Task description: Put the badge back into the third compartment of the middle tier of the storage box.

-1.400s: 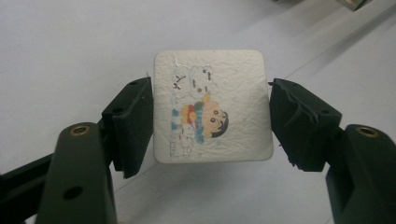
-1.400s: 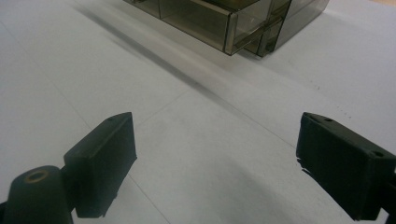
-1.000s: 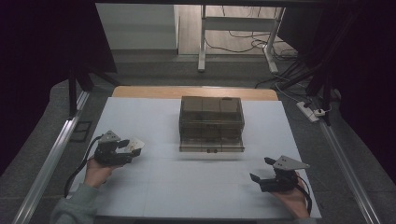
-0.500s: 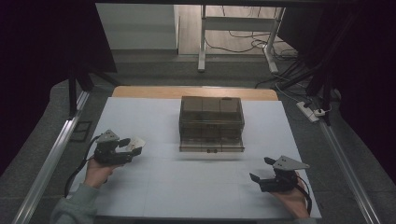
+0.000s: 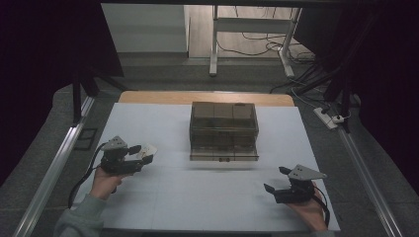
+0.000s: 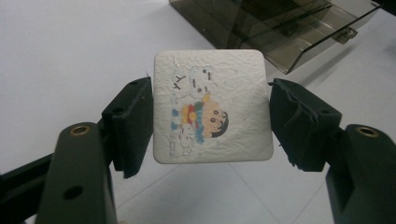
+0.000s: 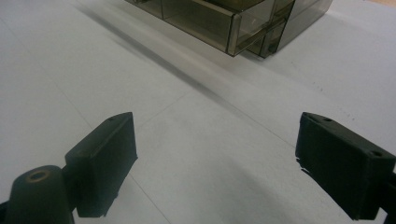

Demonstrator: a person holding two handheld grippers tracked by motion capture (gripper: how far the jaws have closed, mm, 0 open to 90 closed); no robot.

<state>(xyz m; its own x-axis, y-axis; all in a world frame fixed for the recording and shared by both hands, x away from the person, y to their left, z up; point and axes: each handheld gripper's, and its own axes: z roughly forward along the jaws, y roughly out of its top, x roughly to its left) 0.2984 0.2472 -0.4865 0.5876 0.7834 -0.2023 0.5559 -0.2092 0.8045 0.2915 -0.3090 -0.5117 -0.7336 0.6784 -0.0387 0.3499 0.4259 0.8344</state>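
the left claw [image 6: 212, 116] is clamped on a square cartoon coaster [image 6: 212, 106], pads pressing its two opposite edges, held just above the white table [image 5: 207, 197] to the left of the smoky plastic drawer box [image 5: 224, 129]. the coaster looks light, stiff and a bit rough, probably ceramic or pressed stone, so i'd guess it chips if dropped. an edge grip like this is the way to go since the flat faces give nothing to pinch. the right claw [image 5: 276, 180] sits wide open with nothing in it, near the table's front right.
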